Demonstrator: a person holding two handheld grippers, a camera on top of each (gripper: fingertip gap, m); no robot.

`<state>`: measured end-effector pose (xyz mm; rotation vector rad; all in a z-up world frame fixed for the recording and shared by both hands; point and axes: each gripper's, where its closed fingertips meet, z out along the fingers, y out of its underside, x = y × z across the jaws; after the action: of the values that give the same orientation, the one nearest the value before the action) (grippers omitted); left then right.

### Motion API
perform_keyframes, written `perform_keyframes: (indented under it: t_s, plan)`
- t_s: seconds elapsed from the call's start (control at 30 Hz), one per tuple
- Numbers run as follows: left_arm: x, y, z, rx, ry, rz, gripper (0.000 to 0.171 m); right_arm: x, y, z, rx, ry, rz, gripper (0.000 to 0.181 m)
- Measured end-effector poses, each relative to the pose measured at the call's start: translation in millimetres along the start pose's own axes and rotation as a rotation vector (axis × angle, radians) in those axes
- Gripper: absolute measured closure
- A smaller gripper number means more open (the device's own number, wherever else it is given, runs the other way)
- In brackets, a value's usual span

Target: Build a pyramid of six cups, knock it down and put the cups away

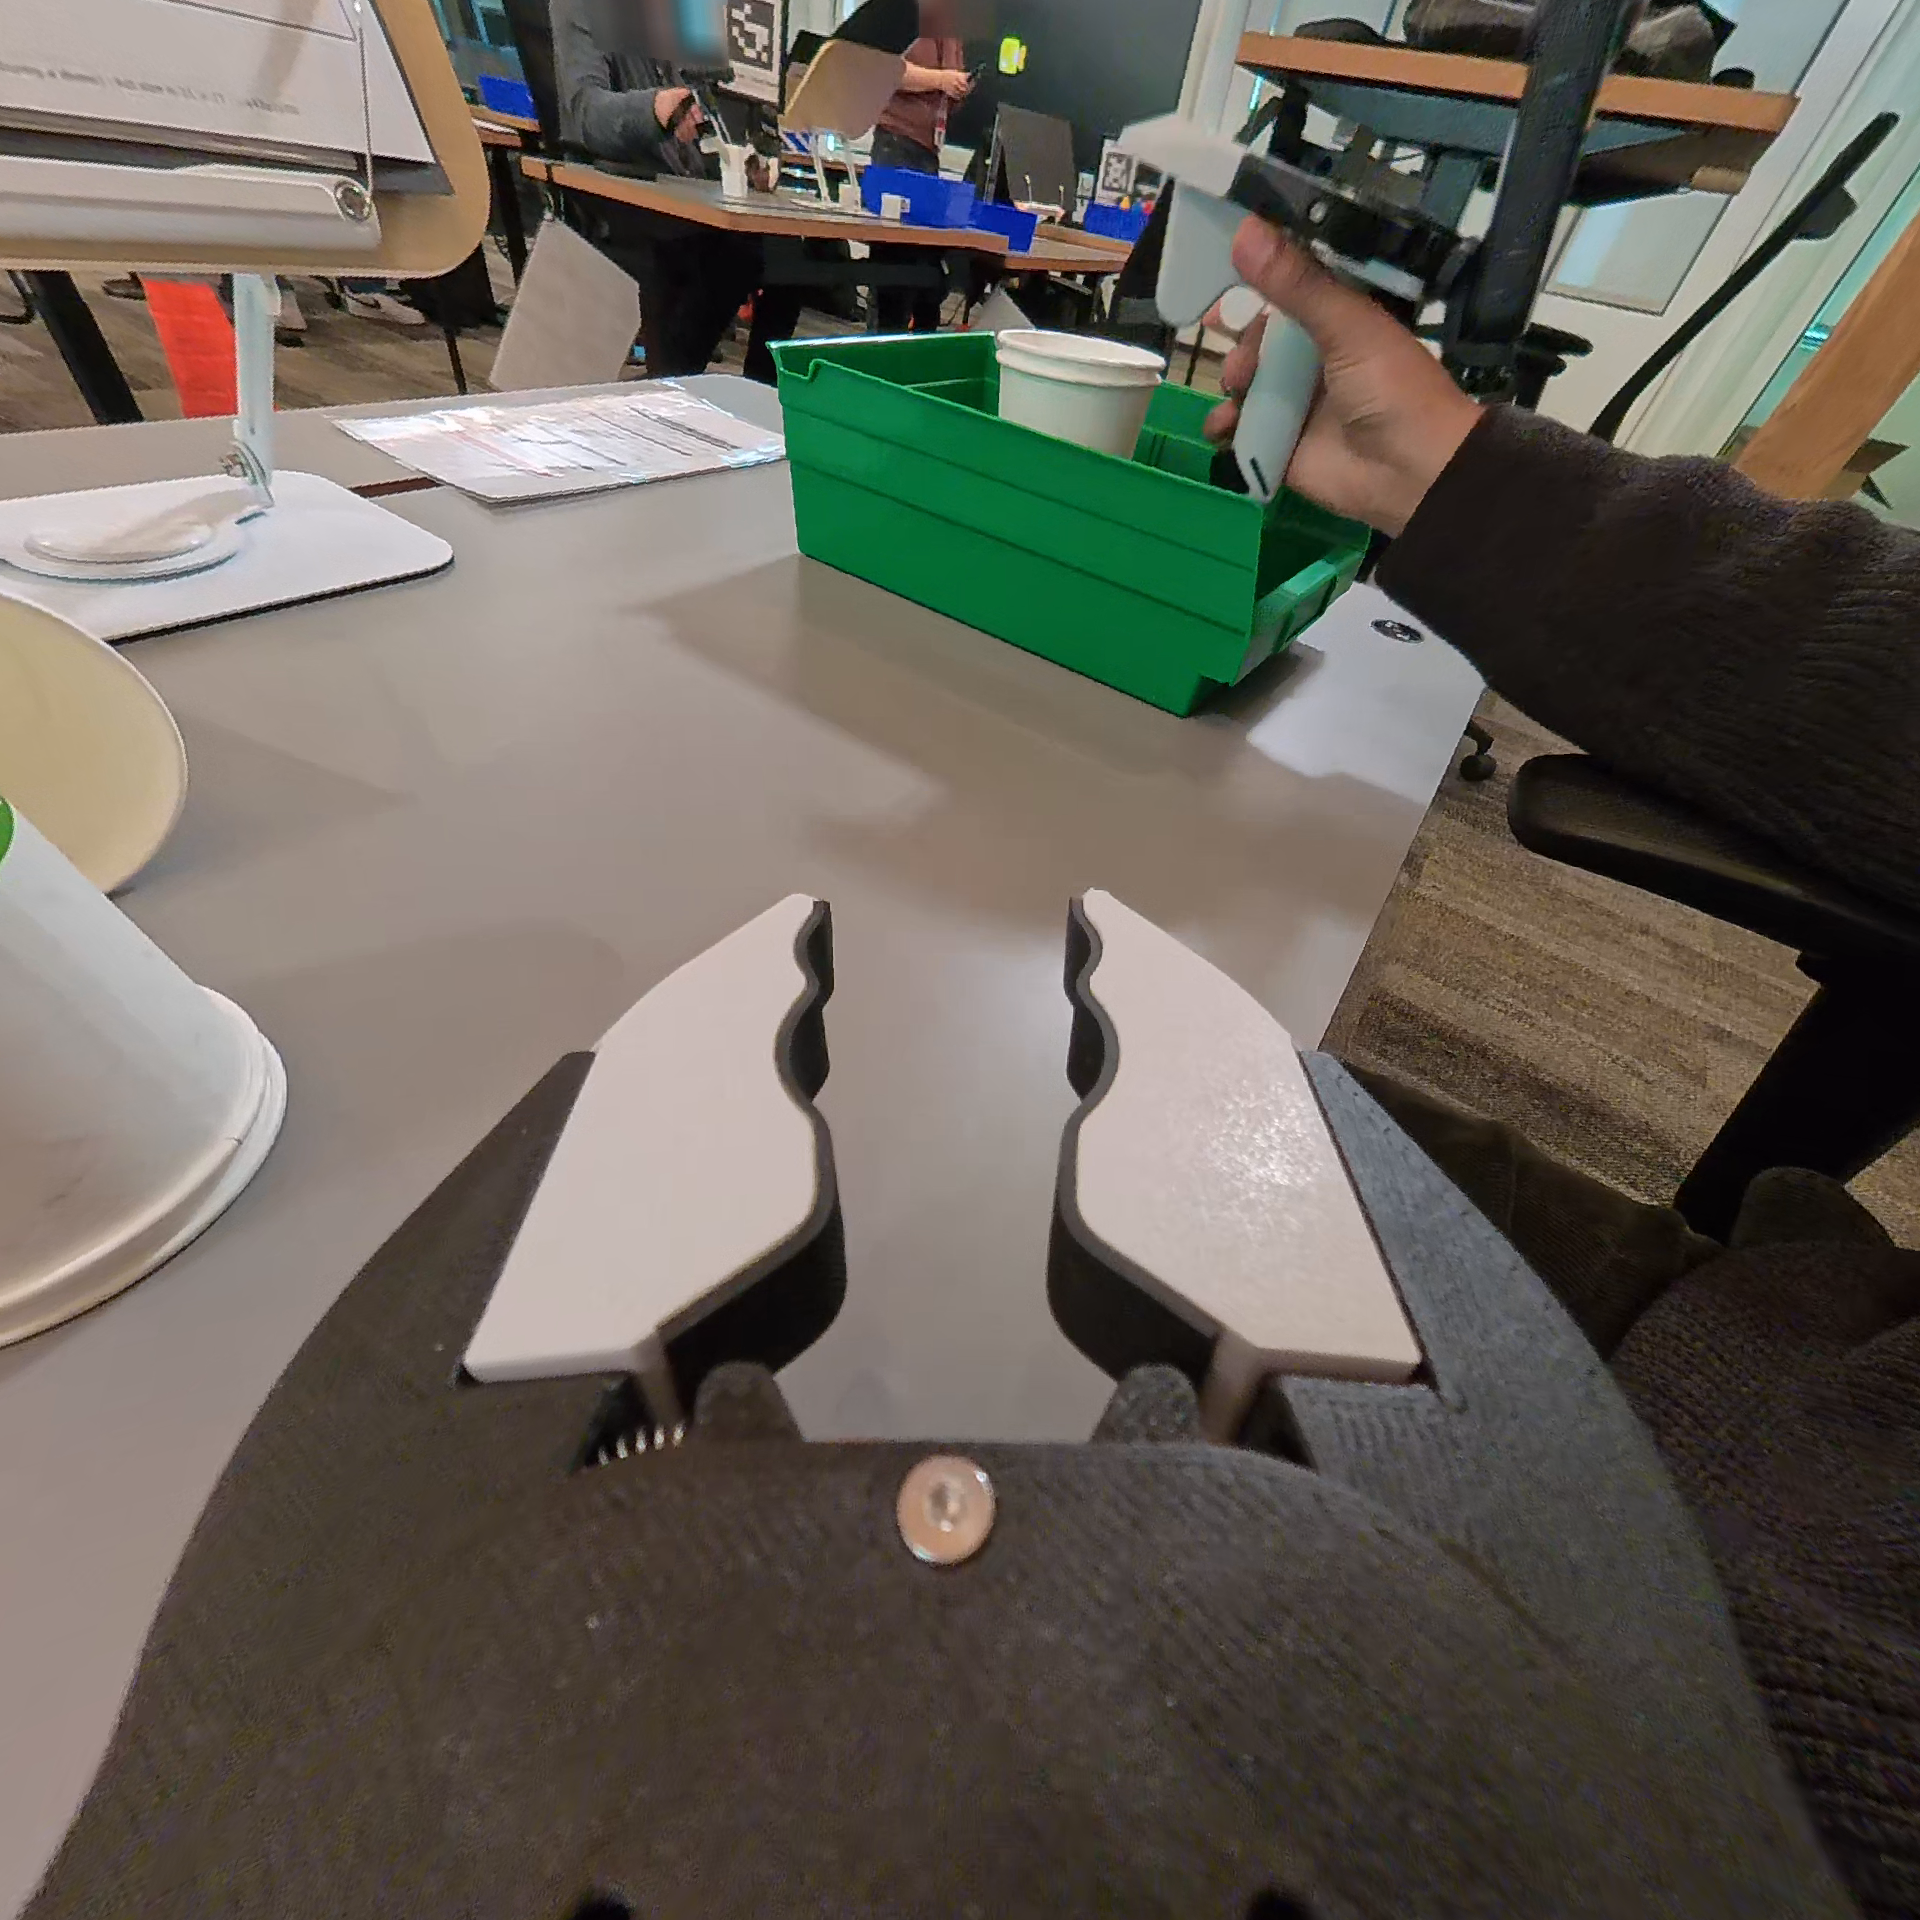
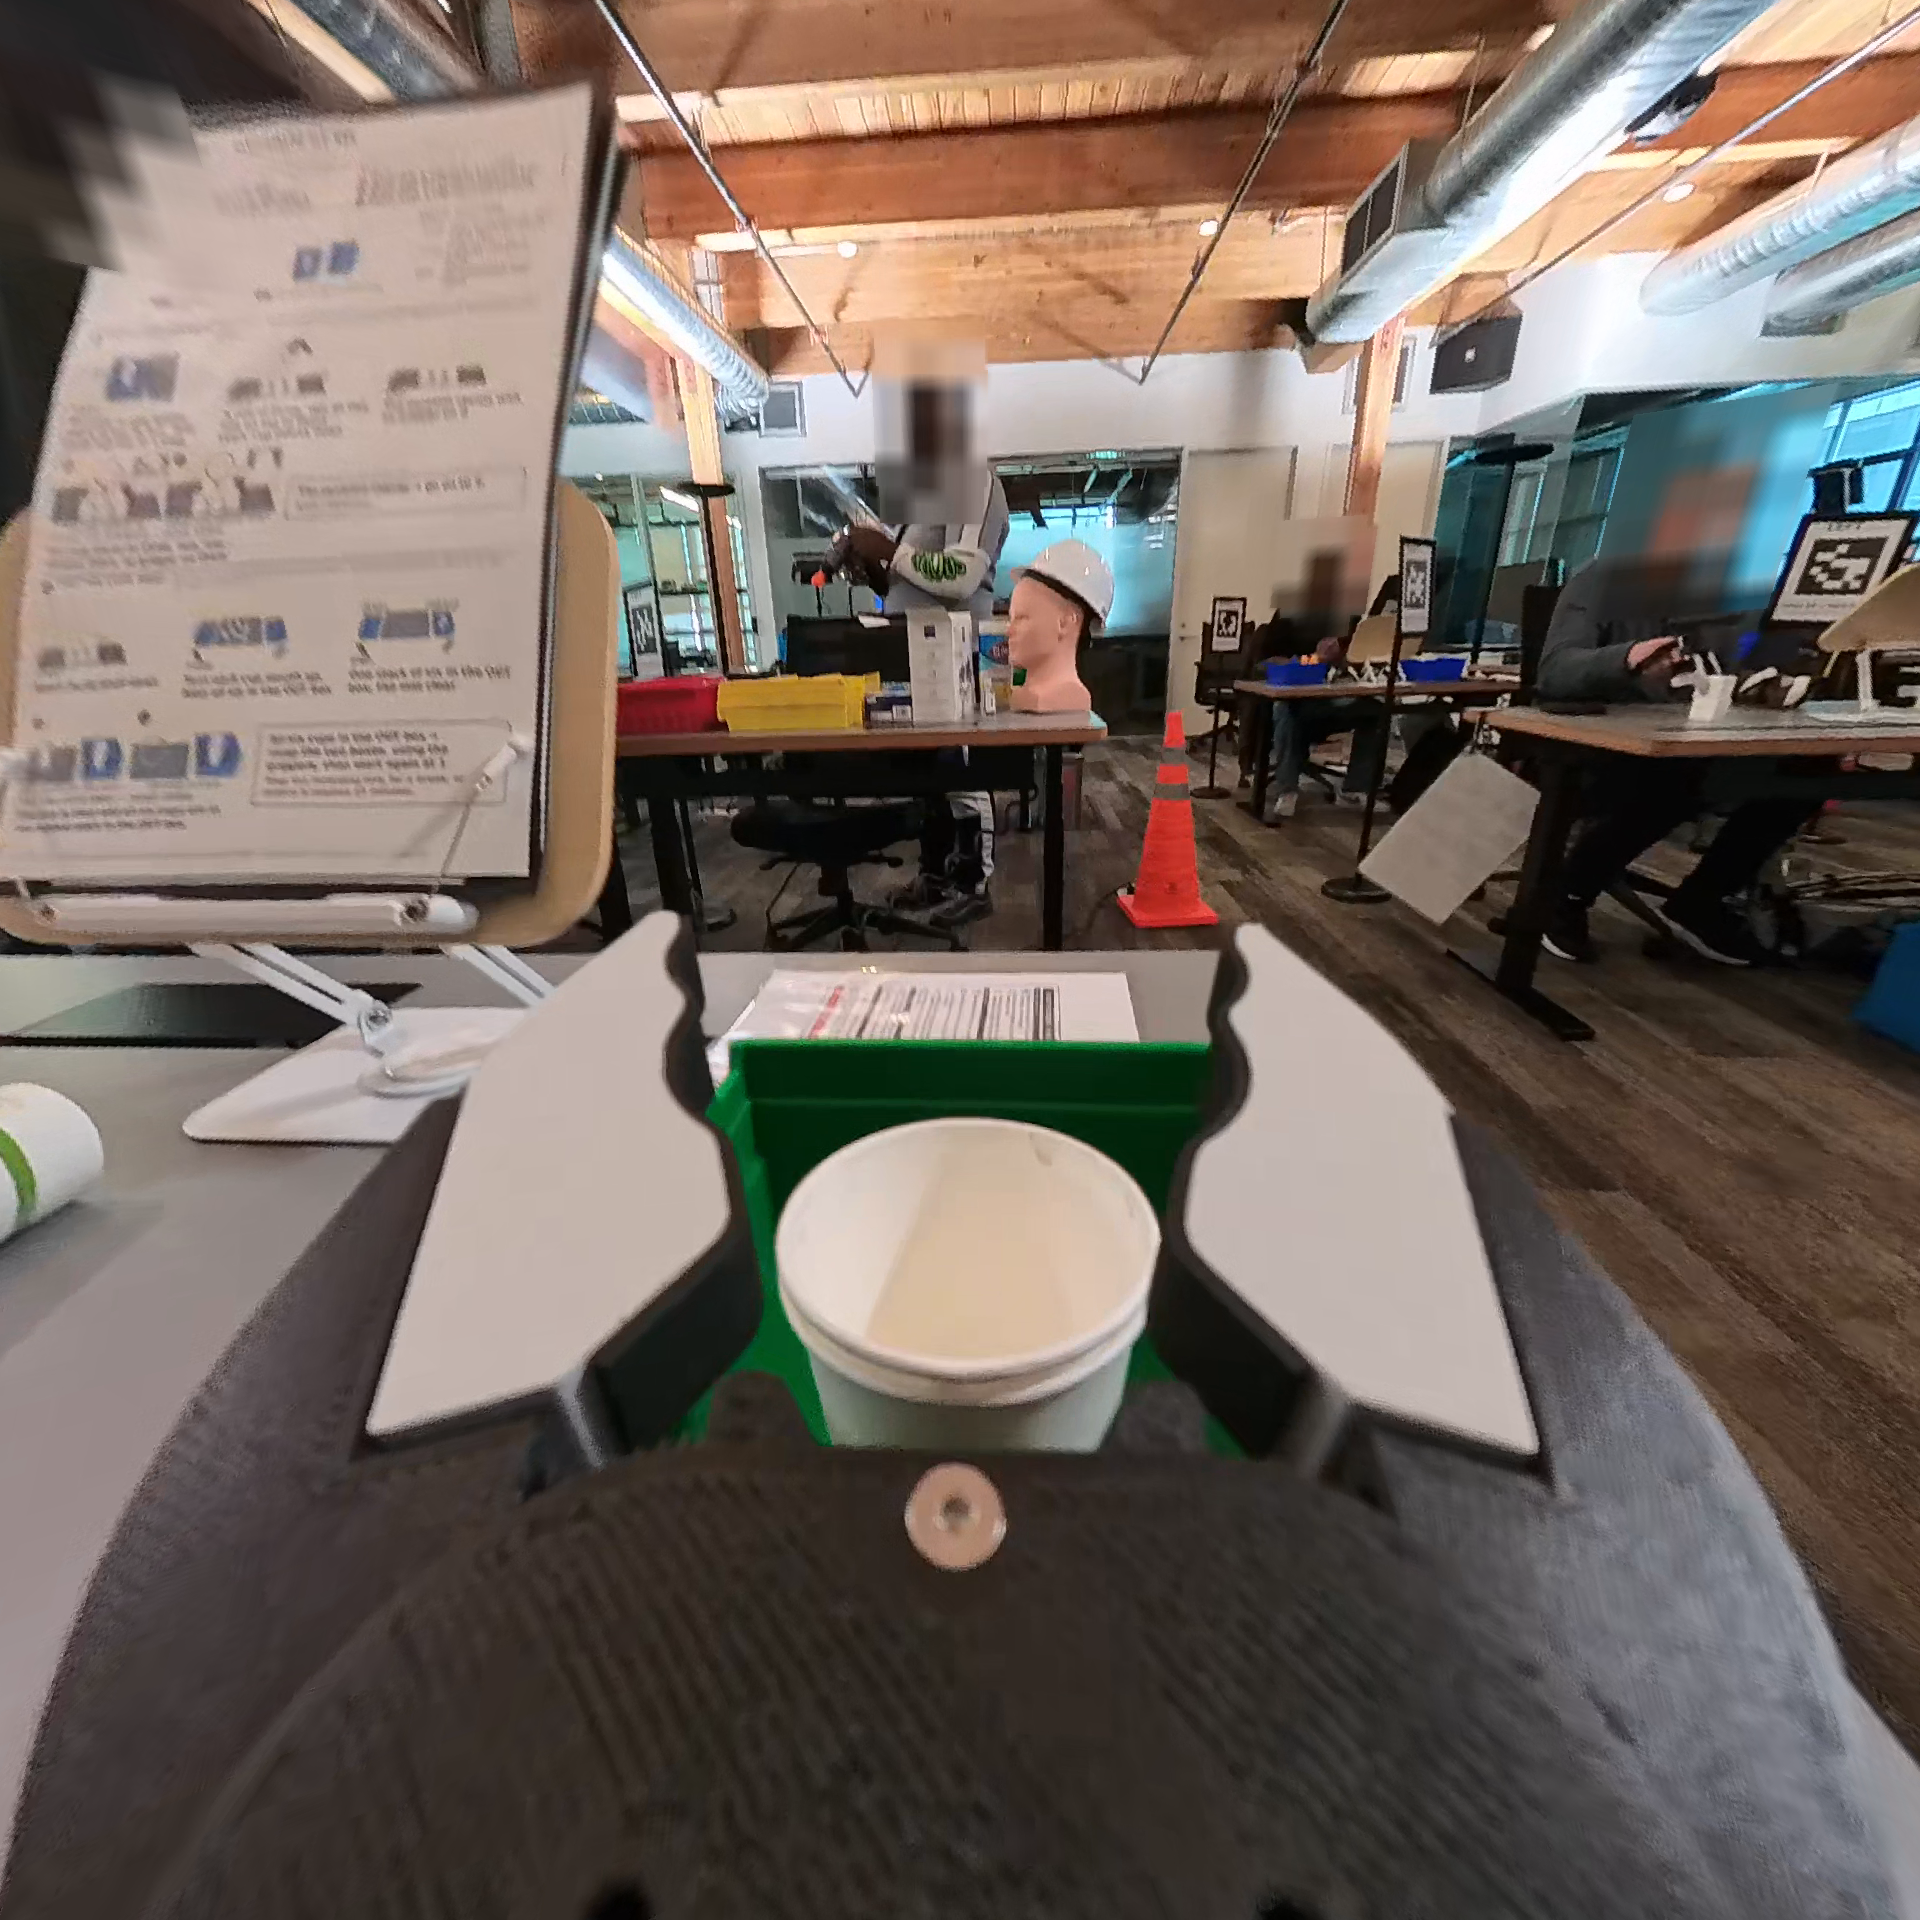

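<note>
My left gripper (image 1: 951,914) is open and empty, low over the grey table (image 1: 623,790). Two white paper cups lie on their sides to its left, the near one (image 1: 114,1122) with a green stripe and a farther one (image 1: 73,727). A green bin (image 1: 1018,540) stands farther back with a white paper cup (image 1: 1075,400) upright in it. A hand (image 1: 1361,416) holds my right gripper (image 1: 1184,229) above the bin's right end. In the right wrist view my right gripper (image 2: 961,940) is open, looking down on that cup (image 2: 966,1278) in the bin (image 2: 966,1081). I cannot see it touching the cup.
A document stand (image 2: 281,499) with printed sheets stands at the table's back left, its white base (image 1: 260,551) on the table. A laminated sheet (image 1: 561,436) lies behind the bin. A black chair armrest (image 1: 1714,862) is off the table's right edge. People sit at far tables.
</note>
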<state>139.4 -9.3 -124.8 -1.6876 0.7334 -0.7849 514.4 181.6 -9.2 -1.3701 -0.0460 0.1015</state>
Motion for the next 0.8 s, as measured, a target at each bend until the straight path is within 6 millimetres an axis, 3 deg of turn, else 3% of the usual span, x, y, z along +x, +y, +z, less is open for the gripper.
perform_keyframes:
  t_s: [0.13, 0.23, 0.37, 0.43, 0.5, 0.57, 0.63, 0.73, 0.8]
  plan:
    - [0, 1, 0, -0.006, 0.003, -0.002, 0.128, -3, -18, -5, 0.007, -0.016, 0.045, 0.098]
    - [1, 1, 0, -0.004, 0.001, 0.003, 0.128, -7, -8, -4, -0.121, -0.034, 0.047, 0.105]
    - [0, 1, 0, -0.008, 0.0, 0.003, 0.128, -10, 16, -5, -0.33, -0.044, 0.001, 0.1]
    - [0, 2, 1, -0.009, -0.001, 0.003, 0.128, -16, 12, -6, -0.322, -0.062, 0.034, 0.101]
    - [0, 2, 1, -0.011, -0.003, 0.004, 0.128, -35, -1, -7, -0.274, -0.131, 0.123, 0.108]
    - [-1, 2, 1, -0.013, -0.01, 0.008, 0.129, -68, -17, -9, -0.22, -0.232, 0.229, 0.114]
    - [-3, 2, 1, -0.014, -0.019, 0.008, 0.129, -114, -29, -14, -0.182, -0.336, 0.217, 0.118]
    - [-8, 2, 1, -0.014, -0.042, -0.006, 0.13, -217, -12, -34, -0.297, -0.598, 0.185, 0.115]
    - [-14, 0, -2, 0.001, -0.072, -0.02, 0.13, -294, 13, -66, -0.472, -0.856, 0.322, 0.117]
